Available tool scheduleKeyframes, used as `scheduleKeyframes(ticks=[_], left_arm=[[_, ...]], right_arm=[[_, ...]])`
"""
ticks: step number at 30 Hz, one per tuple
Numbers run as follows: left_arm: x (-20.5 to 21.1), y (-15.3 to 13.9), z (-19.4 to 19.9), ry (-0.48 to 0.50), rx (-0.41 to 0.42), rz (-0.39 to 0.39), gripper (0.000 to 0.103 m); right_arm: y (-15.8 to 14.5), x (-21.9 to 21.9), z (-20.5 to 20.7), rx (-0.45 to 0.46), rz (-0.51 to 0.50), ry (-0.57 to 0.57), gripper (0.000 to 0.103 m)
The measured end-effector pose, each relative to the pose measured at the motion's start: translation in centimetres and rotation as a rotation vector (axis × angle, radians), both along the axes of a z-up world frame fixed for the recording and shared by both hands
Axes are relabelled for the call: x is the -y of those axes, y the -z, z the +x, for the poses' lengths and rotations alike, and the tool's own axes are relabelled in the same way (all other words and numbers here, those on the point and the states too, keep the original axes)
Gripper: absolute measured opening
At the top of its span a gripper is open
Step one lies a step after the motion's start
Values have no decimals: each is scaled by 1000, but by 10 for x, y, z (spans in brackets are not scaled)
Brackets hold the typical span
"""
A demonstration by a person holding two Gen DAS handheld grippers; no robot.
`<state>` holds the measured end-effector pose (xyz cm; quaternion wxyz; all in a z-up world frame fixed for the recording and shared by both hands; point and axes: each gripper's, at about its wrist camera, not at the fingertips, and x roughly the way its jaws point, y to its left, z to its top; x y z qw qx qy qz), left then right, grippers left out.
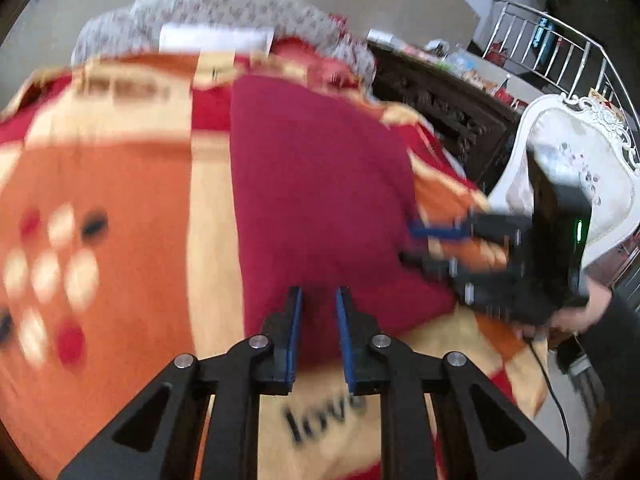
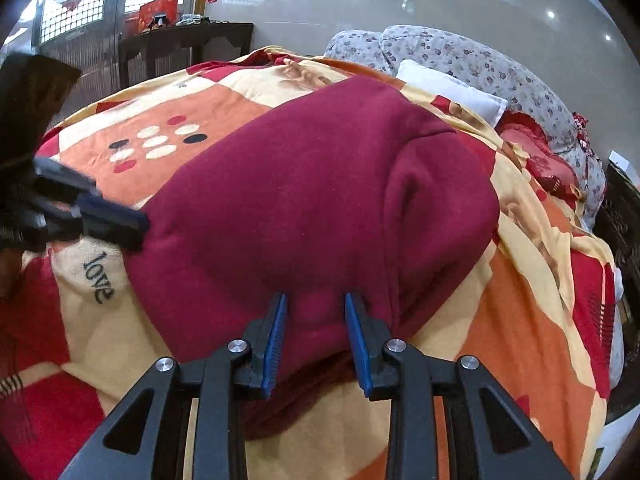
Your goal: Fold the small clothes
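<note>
A dark red fleece garment (image 2: 304, 200), soft and matte, lies spread on a bed over a plush blanket (image 2: 520, 344) patterned in orange, cream and red blocks, with a dot motif and the printed word "love" (image 2: 99, 278). The garment's right part is folded over into a rounded, bulging flap with a curved seam. The right gripper (image 2: 316, 302) stands at the garment's near edge, its black jaws with ribbed blue pads (image 2: 354, 316) parted, the cloth showing between them. The left gripper (image 1: 318, 294), seen blurred, is also parted over the garment's near left corner; whether either touches the cloth cannot be told. At the far end lie a grey flowered quilt (image 2: 472, 60) and a white pillow (image 2: 452, 88). A white carved chair (image 1: 576, 152) stands at the bedside.
</note>
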<state>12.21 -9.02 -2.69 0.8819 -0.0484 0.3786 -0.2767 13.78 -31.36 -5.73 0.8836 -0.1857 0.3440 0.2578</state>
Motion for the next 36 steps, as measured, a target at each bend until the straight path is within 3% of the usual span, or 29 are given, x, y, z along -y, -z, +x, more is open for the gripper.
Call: scheduleKeyframes(ticks=[4, 7, 10, 13, 18, 22, 24, 26, 28, 33, 35, 36], left_arm=[[15, -27, 68, -15, -16, -21, 17], [39, -36, 114, -22, -2, 41, 17], [51, -22, 158, -63, -80, 66, 17], [60, 4, 190, -89, -157, 103, 10], [55, 12, 184, -115, -104, 56, 10], [43, -9, 161, -121, -37, 10, 15], [38, -20, 151, -126, 11, -27, 28], [35, -25, 151, -152, 34, -34, 30], [33, -24, 155, -195, 40, -15, 30], [26, -2, 160, -241, -55, -57, 30], [32, 5, 163, -225, -71, -37, 30], [34, 8, 165, -224, -83, -28, 30]], right_arm=[[1, -6, -4, 9, 10, 8, 32], [1, -4, -4, 11, 42, 13, 33], [2, -3, -5, 10, 60, 13, 33], [2, 0, -3, 3, 84, 14, 33], [1, 2, 0, -8, 103, 17, 33], [-24, 5, 0, -57, 141, 4, 32], [-53, 9, -3, 18, 194, 12, 32], [-74, 6, 8, 75, 214, 53, 33], [-81, -8, 32, 96, 172, 97, 34], [-48, -29, 98, 17, 41, 197, 34], [-26, -17, 116, -46, 58, 261, 34], [-18, -8, 118, -54, 120, 280, 34]])
